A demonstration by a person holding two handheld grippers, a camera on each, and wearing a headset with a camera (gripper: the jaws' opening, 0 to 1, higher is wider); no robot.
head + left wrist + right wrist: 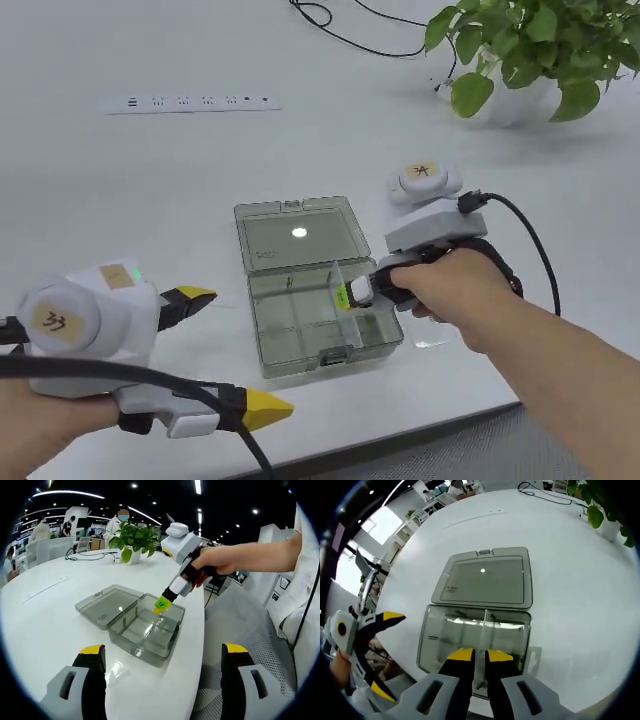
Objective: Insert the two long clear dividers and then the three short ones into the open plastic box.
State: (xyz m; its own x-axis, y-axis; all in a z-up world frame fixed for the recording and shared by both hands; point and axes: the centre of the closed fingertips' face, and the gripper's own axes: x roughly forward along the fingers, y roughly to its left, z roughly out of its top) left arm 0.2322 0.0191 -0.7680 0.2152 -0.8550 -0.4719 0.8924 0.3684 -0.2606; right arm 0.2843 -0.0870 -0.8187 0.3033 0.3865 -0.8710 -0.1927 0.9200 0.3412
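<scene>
The open smoky plastic box [268,330] lies mid-table with its lid [300,235] folded flat behind it. My right gripper [345,296] reaches over the box from the right and is shut on a thin clear divider [481,630], which stands upright inside the box and runs from the jaws toward the hinge wall. In the right gripper view the jaws pinch that divider's near end [480,656] over the box [432,635]. My left gripper [230,350] is open and empty, left of the box and off it; its own view faces the box [125,635] and the right gripper [161,605].
A small clear piece [430,343] lies on the table just right of the box. Farther back are a white power strip [190,102], a black cable [340,35] and a potted plant [530,50]. The table's front edge [400,430] runs close under the box.
</scene>
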